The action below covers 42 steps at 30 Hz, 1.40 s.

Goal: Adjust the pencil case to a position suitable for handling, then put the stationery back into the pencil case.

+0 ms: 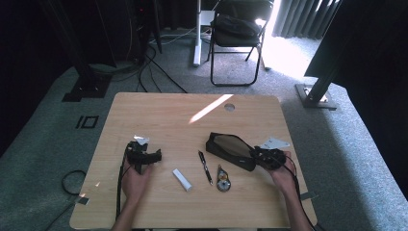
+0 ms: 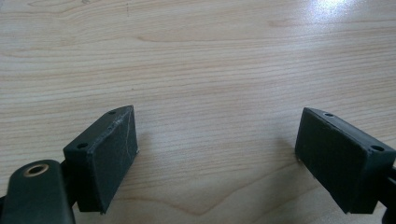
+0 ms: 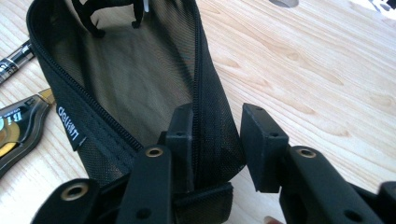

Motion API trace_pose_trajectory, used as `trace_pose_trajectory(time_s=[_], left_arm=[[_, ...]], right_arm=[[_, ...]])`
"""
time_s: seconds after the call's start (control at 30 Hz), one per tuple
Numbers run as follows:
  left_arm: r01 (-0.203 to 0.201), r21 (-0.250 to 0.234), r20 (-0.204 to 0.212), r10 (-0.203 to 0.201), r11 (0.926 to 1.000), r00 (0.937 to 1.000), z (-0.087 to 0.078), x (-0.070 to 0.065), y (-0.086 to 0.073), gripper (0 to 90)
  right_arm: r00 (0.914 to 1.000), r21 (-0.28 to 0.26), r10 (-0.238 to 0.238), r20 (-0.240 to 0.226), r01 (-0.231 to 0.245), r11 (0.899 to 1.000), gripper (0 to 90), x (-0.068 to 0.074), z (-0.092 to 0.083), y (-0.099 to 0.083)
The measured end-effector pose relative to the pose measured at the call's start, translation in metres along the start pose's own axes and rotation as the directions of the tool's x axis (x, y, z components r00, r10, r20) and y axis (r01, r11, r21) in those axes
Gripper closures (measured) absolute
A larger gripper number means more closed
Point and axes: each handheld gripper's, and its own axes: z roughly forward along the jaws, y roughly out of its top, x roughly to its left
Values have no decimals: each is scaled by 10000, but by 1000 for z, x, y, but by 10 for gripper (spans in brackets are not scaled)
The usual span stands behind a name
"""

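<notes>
Your right claw [image 3: 217,140] pinched the pencil case's [image 3: 140,79] zipped rim near the surface's right edge; a firmer clench was advisable. Left claw [image 2: 217,154] rested released, empty.

black mesh pouch [image 3: 140,79] with white logo tag, light woodgrain table [image 1: 159,115], white eraser [image 1: 182,179], black pen [image 1: 205,166], black gripper pads [image 2: 112,154]

The brand name "deli" is read in white letters on a small black tag [image 3: 70,122] sewn beside the zip of the black mesh pencil case [image 3: 126,74], seen in the right gripper view. Partial white print is seen on the pen [image 3: 14,59] and large letters on the correction tape dispenser [image 3: 18,133], but neither can be made out.
</notes>
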Motion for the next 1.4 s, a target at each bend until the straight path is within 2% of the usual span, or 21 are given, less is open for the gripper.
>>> trace_pose_trajectory(time_s=[0.13, 0.27, 0.4, 0.5, 0.63, 0.77, 0.87, 1.2, 1.4], left_arm=[[0, 0, -2, 0, 10000, 10000, 0, 0, 0, 133], [-4, 4, 0, 4, 10000, 10000, 0, 0, 0, 133], [0, 3, -2, 0, 10000, 10000, 0, 0, 0, 133], [-2, 0, 0, 2, 10000, 10000, 0, 0, 0, 133], [0, -1, -1, 0, 10000, 10000, 0, 0, 0, 133], [-3, 1, 0, 3, 10000, 10000, 0, 0, 0, 133], [0, 0, -2, 0, 10000, 10000, 0, 0, 0, 133], [-14, -1, -2, 14, 10000, 10000, 0, 0, 0, 133], [-14, 0, -3, 14, 10000, 10000, 0, 0, 0, 133]], right_arm=[[9981, -526, 608, 40, -605, 9968, 510, -4, -9, -1], [9957, -1049, 916, 153, -895, 9904, 466, 0, -20, 3], [9959, -1418, 897, 128, -870, 9861, 456, 10, -31, 9], [9967, -1567, 809, -56, -808, 9843, 457, 19, -38, 14], [9992, -1544, 394, -34, -395, 9872, 428, 34, -41, 20], [9979, -1605, 506, -396, -563, 9854, 412, 45, -42, 25], [9980, -1503, 410, -490, -480, 9875, 415, 54, -39, 27], [9979, -1228, -7, -641, -72, 9924, 414, 81, -28, 24], [9972, -1006, 34, -741, -109, 9949, 436, 93, -24, 16]])
